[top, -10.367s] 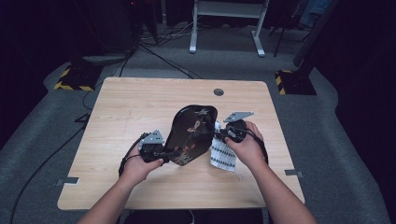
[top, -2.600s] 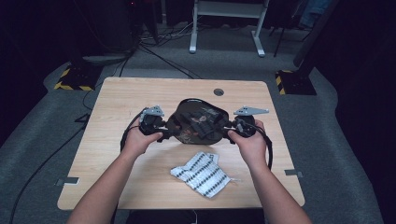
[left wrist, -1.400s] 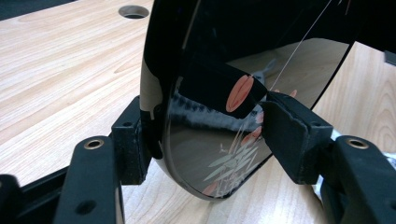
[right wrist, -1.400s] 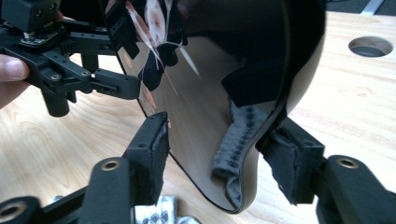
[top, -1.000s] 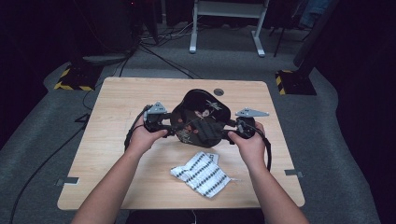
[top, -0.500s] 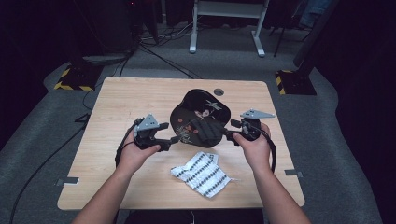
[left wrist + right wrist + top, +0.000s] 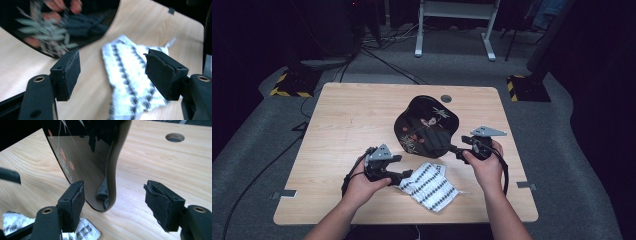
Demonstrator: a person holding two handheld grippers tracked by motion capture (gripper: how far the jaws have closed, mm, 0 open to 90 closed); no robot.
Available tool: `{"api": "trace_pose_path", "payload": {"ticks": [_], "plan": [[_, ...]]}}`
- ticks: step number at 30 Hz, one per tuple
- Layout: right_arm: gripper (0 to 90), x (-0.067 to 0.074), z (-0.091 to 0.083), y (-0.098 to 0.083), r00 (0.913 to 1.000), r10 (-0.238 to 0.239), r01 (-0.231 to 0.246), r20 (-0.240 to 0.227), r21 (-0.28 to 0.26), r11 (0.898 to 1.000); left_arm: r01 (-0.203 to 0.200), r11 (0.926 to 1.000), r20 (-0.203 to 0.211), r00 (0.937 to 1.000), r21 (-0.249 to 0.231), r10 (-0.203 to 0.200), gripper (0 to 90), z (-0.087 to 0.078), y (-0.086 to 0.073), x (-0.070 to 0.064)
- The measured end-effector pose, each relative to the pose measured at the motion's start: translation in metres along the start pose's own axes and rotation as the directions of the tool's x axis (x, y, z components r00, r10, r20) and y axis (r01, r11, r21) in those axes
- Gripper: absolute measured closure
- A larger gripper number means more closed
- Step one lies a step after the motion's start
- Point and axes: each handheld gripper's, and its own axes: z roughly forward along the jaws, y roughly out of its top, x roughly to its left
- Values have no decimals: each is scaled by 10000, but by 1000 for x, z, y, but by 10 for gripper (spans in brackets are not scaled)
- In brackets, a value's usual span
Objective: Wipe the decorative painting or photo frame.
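A glossy black tray (image 7: 427, 127) painted with flowers sits mid-table. Its near right rim (image 7: 110, 177) stands between the jaws of my right gripper (image 7: 454, 150), which have just been opening; neither pad touches it, so that gripper (image 7: 113, 202) is open. The tray looks tilted there, and I cannot tell whether it lies flat. A white cloth (image 7: 429, 186) with black stripes lies near the front edge. My left gripper (image 7: 406, 175) hovers open at the cloth's left end, the cloth (image 7: 127, 72) showing beyond its spread pads (image 7: 70, 72). The tray's edge (image 7: 57, 22) shows beyond, at upper left.
A round cable hole (image 7: 445, 98) sits at the far edge of the wooden table (image 7: 347, 120). A white desk frame (image 7: 454, 25) and black-and-yellow striped bases (image 7: 289, 90) stand on the floor behind. Cables trail off the left side.
The left gripper has let go of the tray and moved down toward the front, to the cloth. The tray has come lower. The right jaws have spread off the tray's rim.
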Motion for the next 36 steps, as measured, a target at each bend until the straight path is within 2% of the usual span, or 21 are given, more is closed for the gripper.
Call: {"api": "trace_pose_path", "payload": {"ticks": [3, 9, 12, 15, 21, 23, 27, 31, 34, 36], "plan": [[329, -1, 3, -4, 9999, -142, 142, -7, 310, 9994, -84, 9996, 234, 9997, 265, 77, 288, 10, -6, -11], [329, -3, 5, -11, 9999, 25, -21, -97, 403, 9992, -608, 9965, 832, 9950, 577, 559, 286, 33, -11, -27], [329, -3, 6, -13, 9998, 90, -82, -178, 438, 9990, -886, 9925, 853, 9930, 841, 815, 283, 44, -14, -31], [329, -3, 6, -13, 9997, 129, -119, -226, 431, 9990, -945, 9917, 974, 9915, 867, 860, 282, 52, -16, -33], [329, -2, 8, -15, 9997, 66, -53, -254, 478, 9988, -1273, 9855, 673, 9905, 1122, 1203, 249, 65, -17, -37], [329, -2, 8, -15, 9996, 50, -37, -268, 489, 9988, -1392, 9814, 561, 9896, 1326, 1327, 242, 68, -16, -38], [326, -2, 10, -15, 9996, 48, -33, -296, 507, 9987, -1441, 9777, 427, 9893, 1527, 1391, 237, 70, -16, -40], [325, -1, 11, -16, 9994, 93, -77, -320, 499, 9987, -1679, 9720, 137, 9857, 1641, 1680, 236, 71, -16, -44], [325, -1, 10, -16, 9988, 283, -265, -406, 450, 9986, -1945, 9653, -109, 9799, 1744, 1994, 231, 73, -17, -48], [326, -2, 10, -16, 9985, 311, -292, -442, 410, 9987, -1948, 9651, -107, 9798, 1749, 1997, 230, 73, -17, -48]]}}
